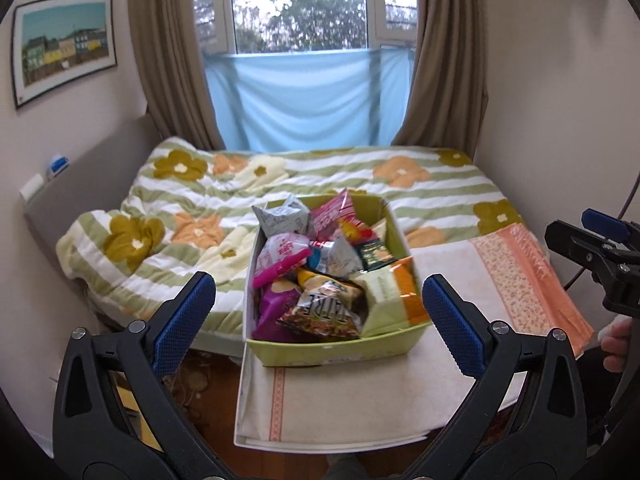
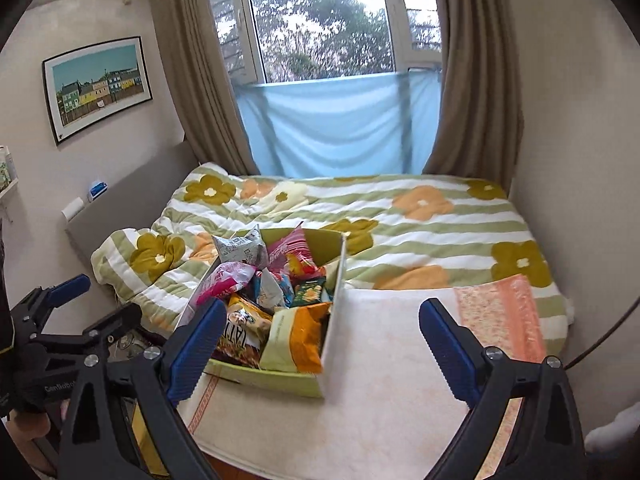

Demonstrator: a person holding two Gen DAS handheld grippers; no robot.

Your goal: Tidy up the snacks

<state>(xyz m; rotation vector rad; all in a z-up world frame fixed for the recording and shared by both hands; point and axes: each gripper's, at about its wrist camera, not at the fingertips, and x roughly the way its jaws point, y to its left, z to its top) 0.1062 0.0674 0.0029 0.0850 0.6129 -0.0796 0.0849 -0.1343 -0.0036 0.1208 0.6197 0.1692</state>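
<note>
Only the right view shows the box's (image 2: 332, 344) white right wall.

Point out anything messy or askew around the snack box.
The snack packets are heaped at all angles in the green box, some poking above its rim. The floral quilt behind is rumpled. Nothing has spilled out.

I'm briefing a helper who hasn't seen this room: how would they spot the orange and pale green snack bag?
On the bed under the window, a green box of snacks sits on a cream towel. The orange and pale green bag stands in the box's near right corner, beside a dark bag with big white letters. It alone has a bright orange side.
</note>
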